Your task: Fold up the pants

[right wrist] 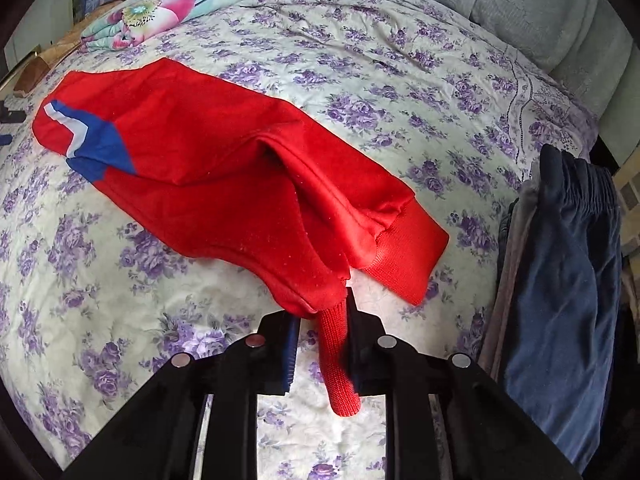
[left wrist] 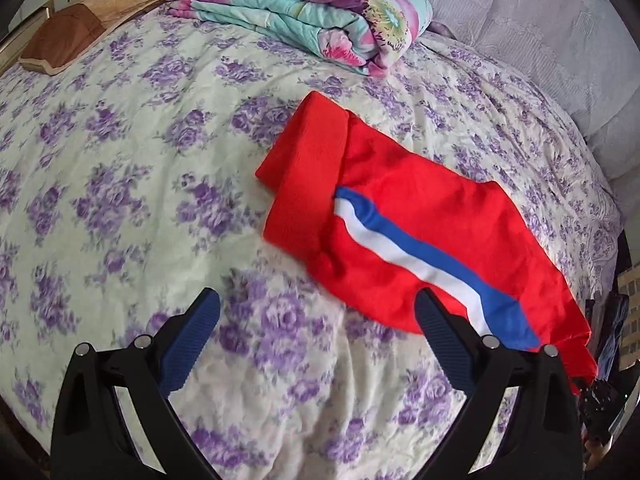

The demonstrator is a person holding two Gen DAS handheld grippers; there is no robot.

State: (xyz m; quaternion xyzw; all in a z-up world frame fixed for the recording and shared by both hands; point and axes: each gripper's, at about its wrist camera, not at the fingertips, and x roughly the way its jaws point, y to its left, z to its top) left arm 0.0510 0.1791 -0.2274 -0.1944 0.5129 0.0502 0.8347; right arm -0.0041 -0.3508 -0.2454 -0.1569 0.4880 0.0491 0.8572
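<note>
On the bed w/ the purple-flowered sheet (left wrist: 160, 184), the red pants (left wrist: 400, 224) are laid across the mattress, partly folded, w/ a blue-and-white stripe (left wrist: 420, 256) showing on the upper layer and the wide ribbed band (left wrist: 308, 160) turned toward the folded floral quilt (left wrist: 304, 12). The left gripper (left wrist: 318, 316) is held just above the sheet w/ jaws spread wide and nothing between them; its right finger is seen right at the near edge of the pants, contact can't be confirmed. The right gripper (right wrist: 322, 344) is clamped on 1 ribbed cuff (right wrist: 340, 360), which is pinched between the pads and hangs toward the camera, while the 2nd cuff (right wrist: 404, 252) is left lying flat on the sheet, apart from the jaws. So only 1 leg end appears to be held. Judged from this, the fold is mid-way. Main risk: if the held cuff is pulled over alone, the 2 legs could be dragged out of line and the layers skewed, since the other end isn't pinned by the left gripper. The knit cuff could also be slipped from the pads, as only a narrow bit is gripped. A dark blue garment (right wrist: 560, 280) is piled at the bed's right edge, near enough to be snagged on a wide swing.
</note>
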